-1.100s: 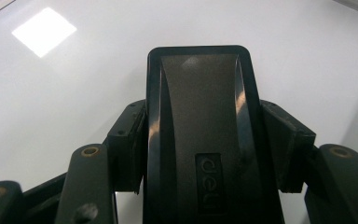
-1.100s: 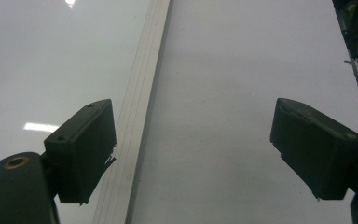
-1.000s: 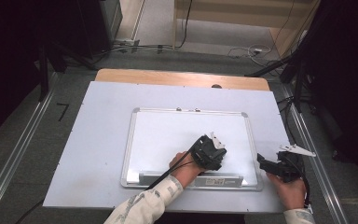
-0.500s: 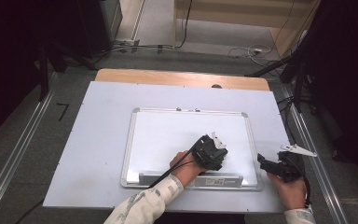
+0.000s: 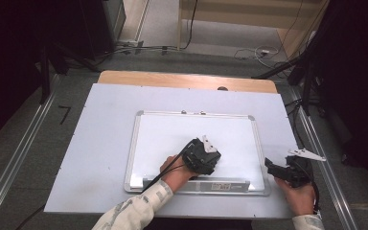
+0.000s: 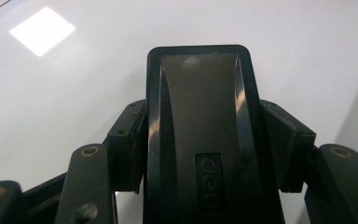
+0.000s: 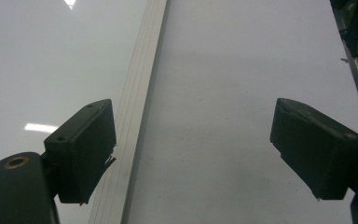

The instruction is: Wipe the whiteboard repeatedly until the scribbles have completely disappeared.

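A white whiteboard (image 5: 187,132) with a silver frame lies flat on the pale table (image 5: 100,143). My left gripper (image 5: 205,158) is low over the board's front right part, held by a hand in a patterned sleeve. In the left gripper view this gripper (image 6: 207,116) is shut on a black eraser (image 6: 200,140), whose flat body sticks out past the pads over the board's white surface. My right gripper (image 5: 274,168) rests just off the board's right edge. In the right gripper view its jaws (image 7: 193,121) stand open with nothing between them, straddling the board's frame (image 7: 142,79).
A pen tray (image 5: 196,184) runs along the board's front edge. A wooden strip (image 5: 187,80) borders the table's far side. Metal rails (image 5: 24,153) flank the table on both sides, and cables and dark stands occupy the floor beyond.
My left gripper has slid a little to the left across the board with the eraser in it. The right gripper has stayed where it was.
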